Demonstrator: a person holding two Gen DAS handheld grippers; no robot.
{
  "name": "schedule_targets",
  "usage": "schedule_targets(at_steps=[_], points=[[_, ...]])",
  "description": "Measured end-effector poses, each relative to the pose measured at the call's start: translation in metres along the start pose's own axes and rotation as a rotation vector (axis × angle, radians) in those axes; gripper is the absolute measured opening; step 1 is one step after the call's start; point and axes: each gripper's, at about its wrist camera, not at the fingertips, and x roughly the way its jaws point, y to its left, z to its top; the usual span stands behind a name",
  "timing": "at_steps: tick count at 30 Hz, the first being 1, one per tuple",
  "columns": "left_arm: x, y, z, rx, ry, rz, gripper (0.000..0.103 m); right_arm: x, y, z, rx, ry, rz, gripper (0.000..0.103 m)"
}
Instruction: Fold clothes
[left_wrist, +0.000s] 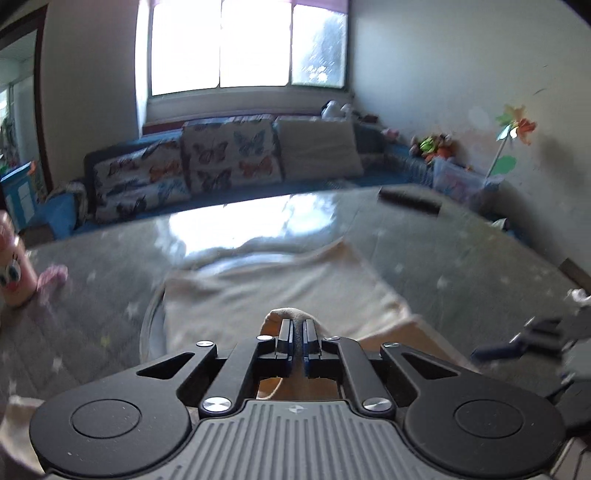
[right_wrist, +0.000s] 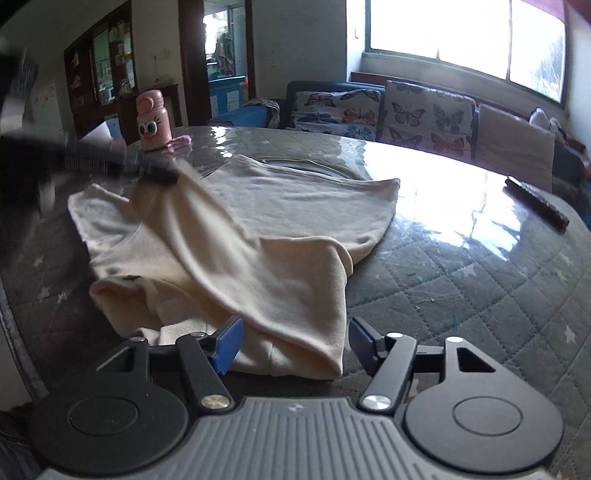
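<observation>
Garment (right_wrist: 266, 236) pinched in left gripper (left_wrist: 298, 334)

Bright window (left_wrist: 247, 44) over a blue sofa (left_wrist: 122, 147) with butterfly cushions (left_wrist: 229, 155), white walls (left_wrist: 461, 66), glossy quilted table (right_wrist: 461, 266).

Cream garment (right_wrist: 258, 236) spread on table, one side raised in a diagonal fold.

- Your left gripper (right_wrist: 162, 173) shows only as a dark motion-blurred streak.
- The pink cartoon-faced bottle (left_wrist: 13, 266) is cut by the frame's left edge.
</observation>
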Motion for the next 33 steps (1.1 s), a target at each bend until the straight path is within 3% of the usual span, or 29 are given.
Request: schedule_targets(at_steps=[7, 13, 20, 27, 30, 33], points=[[-0.019, -0.033, 0.055, 0.087, -0.102, -0.059, 0.005, 0.011, 0.001, 0.000, 0.026, -0.046, -0.040, 0.067], [-0.029, -0.045, 0.071, 0.119, -0.146, -0.086, 0.005, 0.020, 0.004, 0.000, 0.025, -0.058, -0.092, 0.073], [-0.015, -0.011, 0.029, 0.074, -0.038, -0.033, 0.005, 0.007, -0.018, -0.016, 0.080, -0.042, -0.220, 0.073], [0.021, 0.025, -0.051, 0.021, 0.159, 0.047, 0.006, -0.005, -0.027, -0.029, 0.071, 0.002, -0.209, 0.073], [0.028, 0.032, -0.074, 0.028, 0.197, 0.087, 0.010, -0.013, -0.028, -0.028, 0.045, 0.037, -0.171, 0.073], [0.021, 0.037, -0.076, 0.005, 0.189, 0.098, 0.012, -0.023, -0.027, -0.021, 0.035, 0.048, -0.122, 0.067]])
